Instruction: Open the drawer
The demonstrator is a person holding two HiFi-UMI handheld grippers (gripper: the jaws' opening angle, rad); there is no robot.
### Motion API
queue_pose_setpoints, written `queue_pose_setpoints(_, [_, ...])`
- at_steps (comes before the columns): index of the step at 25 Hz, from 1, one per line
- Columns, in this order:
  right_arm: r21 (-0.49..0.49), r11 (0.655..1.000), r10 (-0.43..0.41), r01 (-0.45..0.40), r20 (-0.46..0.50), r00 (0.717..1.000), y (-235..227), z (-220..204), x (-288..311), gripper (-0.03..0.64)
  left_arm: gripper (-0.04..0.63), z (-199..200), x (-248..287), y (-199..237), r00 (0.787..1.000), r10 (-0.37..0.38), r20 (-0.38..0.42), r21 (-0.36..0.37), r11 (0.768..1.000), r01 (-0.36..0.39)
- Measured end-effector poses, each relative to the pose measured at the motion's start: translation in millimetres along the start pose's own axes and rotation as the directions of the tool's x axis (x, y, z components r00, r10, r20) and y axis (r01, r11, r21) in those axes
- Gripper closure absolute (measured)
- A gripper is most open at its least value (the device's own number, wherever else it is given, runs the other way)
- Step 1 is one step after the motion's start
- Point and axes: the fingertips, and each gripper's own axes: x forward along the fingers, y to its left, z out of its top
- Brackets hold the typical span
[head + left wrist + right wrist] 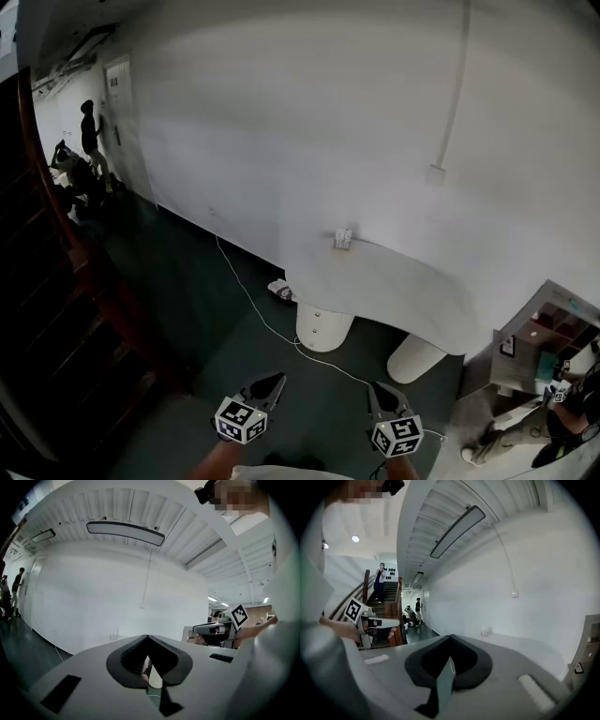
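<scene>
Head view: left gripper (277, 379) and right gripper (376, 386) held low over dark floor (202, 300), both short of white worktop (394, 291). Past worktop's right end, grey cabinet (544, 330) seen (drawer itself not made out).
Left gripper view: jaws seen together, nothing between.
Right gripper view: jaws likewise met at tips, nothing clamped.

Grippers: two are counted, the left gripper (278, 379) and the right gripper (375, 386)
Table (403, 295): one is counted
Pedestals (323, 328): two are counted
Floor cable (251, 300): one is counted
Small item (343, 239) at the table's wall edge: one is counted
</scene>
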Motion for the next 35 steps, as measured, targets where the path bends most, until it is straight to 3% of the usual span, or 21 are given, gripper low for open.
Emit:
queue_pose_setpoints(21, [0.023, 1.0, 0.016, -0.016, 0.012, 1.0, -24, -3, -12, 0.611, 0.594, -11, 18, -28, 0.999, 0.005, -0.033, 0.0, 1.0, -0.005])
queue_pose_setpoints(35, [0.052, 0.996, 0.079, -0.079, -0.004, 0.997, -61, -29, -20, 0.606, 0.594, -35, 38, -58, 0.996, 0.068, -0.058, -0.025, 0.997, -0.069])
